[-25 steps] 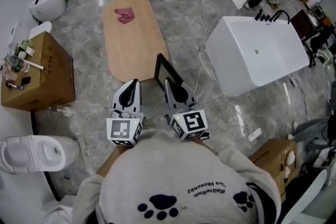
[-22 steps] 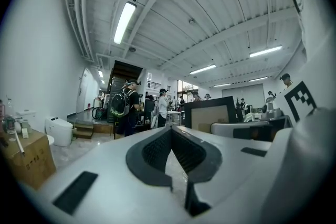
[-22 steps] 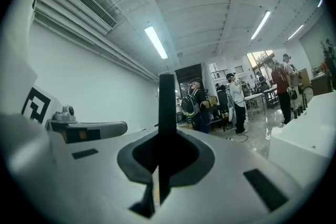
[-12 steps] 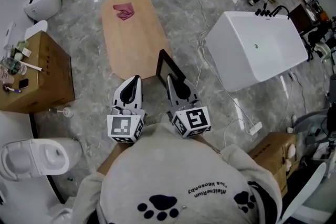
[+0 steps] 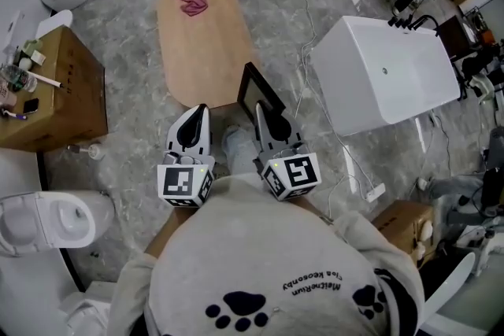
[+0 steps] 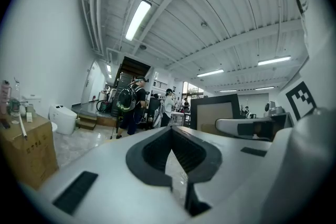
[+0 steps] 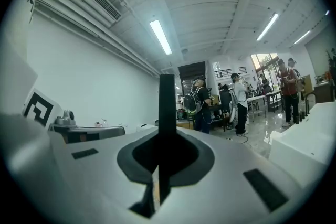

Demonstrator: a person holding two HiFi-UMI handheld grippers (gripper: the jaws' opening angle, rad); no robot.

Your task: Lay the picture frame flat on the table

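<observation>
The right gripper [image 5: 262,112] is clenched on the lower edge of the picture frame [image 5: 258,93]. The frame is held upright at the near end of the table [image 5: 201,43], a long, smooth wooden oval stretching ahead-left. Its slim black border and pale panel are seen. The left gripper [image 5: 201,112], closed and empty, is kept just beside.

A long wooden table [image 5: 201,43] with round ends is standing on a shiny grey stone floor [image 5: 134,102]. A small pink cloth [image 5: 191,1] is lying crumpled near the table's far end. On the floor, a brown cardboard box [image 5: 59,94] is sitting left of the table. A big white tub [image 5: 386,79] is sitting to its right. Thin cables [image 5: 303,8] are trailing between table and tub. A white toilet [image 5: 43,220] is standing near the box.
</observation>
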